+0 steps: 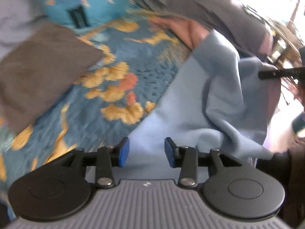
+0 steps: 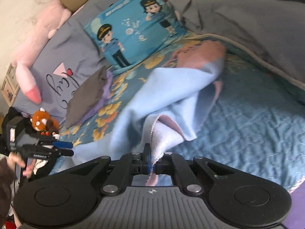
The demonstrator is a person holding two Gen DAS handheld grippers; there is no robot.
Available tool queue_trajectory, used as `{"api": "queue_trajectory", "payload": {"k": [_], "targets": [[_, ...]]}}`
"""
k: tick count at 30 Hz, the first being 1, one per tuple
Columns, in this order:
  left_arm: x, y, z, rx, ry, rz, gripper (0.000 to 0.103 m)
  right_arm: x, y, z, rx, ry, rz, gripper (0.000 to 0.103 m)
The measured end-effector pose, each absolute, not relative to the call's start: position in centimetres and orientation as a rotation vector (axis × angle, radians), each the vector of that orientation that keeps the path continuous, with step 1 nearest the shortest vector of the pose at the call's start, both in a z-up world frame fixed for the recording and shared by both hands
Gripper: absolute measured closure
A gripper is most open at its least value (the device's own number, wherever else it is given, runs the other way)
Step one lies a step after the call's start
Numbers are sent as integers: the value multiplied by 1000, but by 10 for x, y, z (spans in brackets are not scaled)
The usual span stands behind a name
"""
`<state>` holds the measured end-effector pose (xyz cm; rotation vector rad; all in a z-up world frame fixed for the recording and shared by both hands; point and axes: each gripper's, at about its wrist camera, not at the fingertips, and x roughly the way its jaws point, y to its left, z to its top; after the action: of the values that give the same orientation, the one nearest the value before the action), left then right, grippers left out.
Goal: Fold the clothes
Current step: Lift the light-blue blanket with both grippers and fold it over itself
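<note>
A light blue garment (image 2: pixel 167 95) with a pale pink lining lies rumpled and partly lifted over the patterned bedspread (image 2: pixel 247 126). My right gripper (image 2: pixel 152 164) is shut on the garment's stitched edge, which hangs out from between the pads. In the left wrist view the same garment (image 1: pixel 190 99) spreads below and to the right of my left gripper (image 1: pixel 146 152). That gripper is open, its blue pads (image 1: pixel 124 151) apart and gripping nothing. The right wrist view shows the left gripper (image 2: pixel 65 148) at the garment's left side, held by a hand. The right gripper's black fingers (image 1: pixel 270 73) reach in against the cloth at right.
A folded grey garment (image 2: pixel 85 99) lies on the bedspread to the left. A blue cartoon pillow (image 2: pixel 133 28) and a grey blanket (image 2: pixel 247 19) lie further back. A pink plush (image 2: pixel 38 57) and a small red panda toy (image 2: pixel 42 123) sit at the left edge.
</note>
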<state>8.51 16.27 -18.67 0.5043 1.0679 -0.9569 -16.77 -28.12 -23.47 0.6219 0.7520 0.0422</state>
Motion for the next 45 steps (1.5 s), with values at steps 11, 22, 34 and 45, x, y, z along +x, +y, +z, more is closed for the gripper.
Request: {"api": "queue_trajectory", "payload": {"k": [11,22,34,45], "targets": [[117,136,-212,688,1204,-1079,11,-156,-288,-247,652,771,47,100],[94,142,-220,579,1149,-1058,96,-158,-285,-244,634,752,56,100],[46,237,-182,-70,1010,-641,99,-168,-267,-218,599,639,69,100],[-15,323,-69,-32,838,-397,100,-161,-210,-175,600,636,296,100]]}}
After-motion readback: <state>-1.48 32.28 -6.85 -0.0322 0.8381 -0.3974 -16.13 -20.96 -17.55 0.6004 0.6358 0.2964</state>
